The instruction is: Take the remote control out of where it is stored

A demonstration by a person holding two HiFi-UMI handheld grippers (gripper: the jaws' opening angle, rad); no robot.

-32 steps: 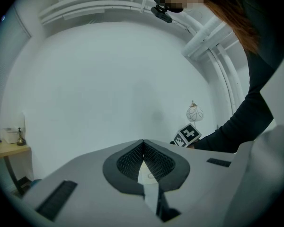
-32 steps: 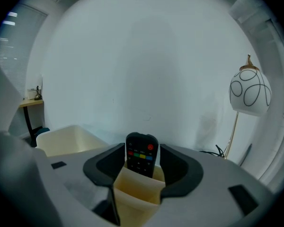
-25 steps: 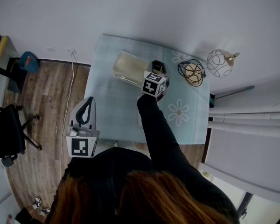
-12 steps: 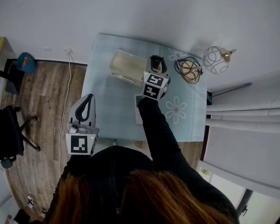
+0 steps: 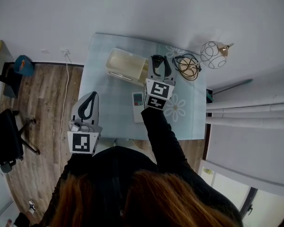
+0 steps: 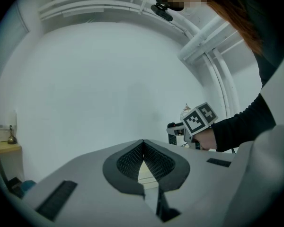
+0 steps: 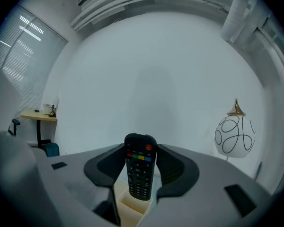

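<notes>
A black remote control [image 7: 141, 171] stands upright between the jaws of my right gripper [image 7: 141, 150], and the pads close on its sides. Its lower end is still in a compartment of the cream storage box [image 7: 131, 206]. In the head view the right gripper [image 5: 158, 64] hangs over the right end of that box [image 5: 123, 63] on the pale blue table [image 5: 104, 98]. My left gripper [image 5: 92, 96] is held off the table's left front corner, over the wooden floor. Its jaw tips meet with nothing in them, as the left gripper view [image 6: 143, 143] also shows.
A white remote [image 5: 138, 107] lies flat on the table in front of the box. A wire basket [image 5: 187, 66] and a round white lamp [image 5: 209, 51] stand at the back right. A wall runs behind the table, and a black chair [image 5: 4, 141] stands far left.
My right gripper has risen a little over the box's right end with the black remote. The arm shifted, so the white remote on the table shows fully. The left gripper stayed put.
</notes>
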